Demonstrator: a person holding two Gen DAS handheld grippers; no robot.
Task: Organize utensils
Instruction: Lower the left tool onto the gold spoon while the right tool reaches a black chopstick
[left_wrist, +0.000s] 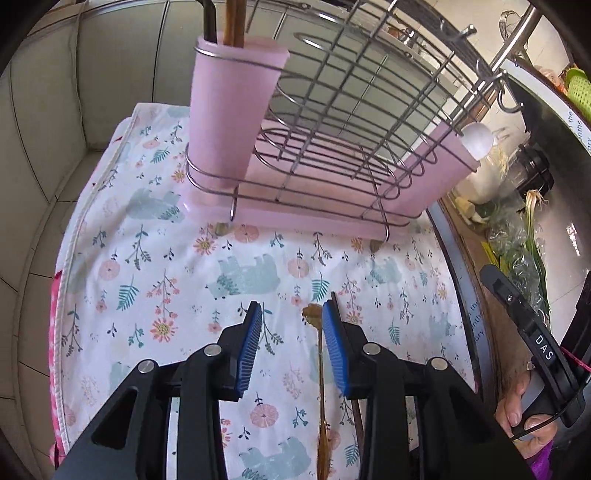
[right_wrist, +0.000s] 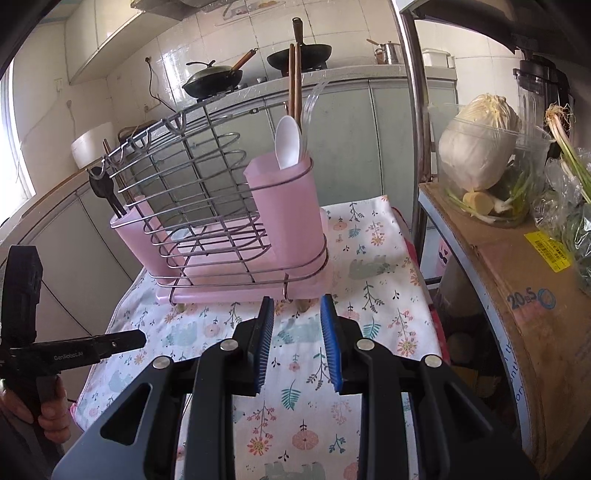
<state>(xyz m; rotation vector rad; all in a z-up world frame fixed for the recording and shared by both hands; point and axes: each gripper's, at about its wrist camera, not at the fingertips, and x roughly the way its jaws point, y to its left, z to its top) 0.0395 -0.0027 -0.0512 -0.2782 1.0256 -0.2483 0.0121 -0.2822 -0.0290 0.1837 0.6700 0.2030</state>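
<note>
Plainly, with the left gripper (left_wrist: 291, 314) wide open and empty over the gold spoon (left_wrist: 320, 387) lying on the floral cloth (left_wrist: 147, 258), lowering squarely astride its handle looks wise, while the right gripper (right_wrist: 297, 314) hangs open, empty, near the pink rack (right_wrist: 229, 221).

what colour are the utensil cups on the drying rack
Pale pink utensil cups, clearest in the right wrist view.

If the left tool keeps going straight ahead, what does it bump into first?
Probably the golden spoon lying on the flowery cloth between the left tool's open fingers; farther on stands the pink rack. Depth is hard to judge.
</note>
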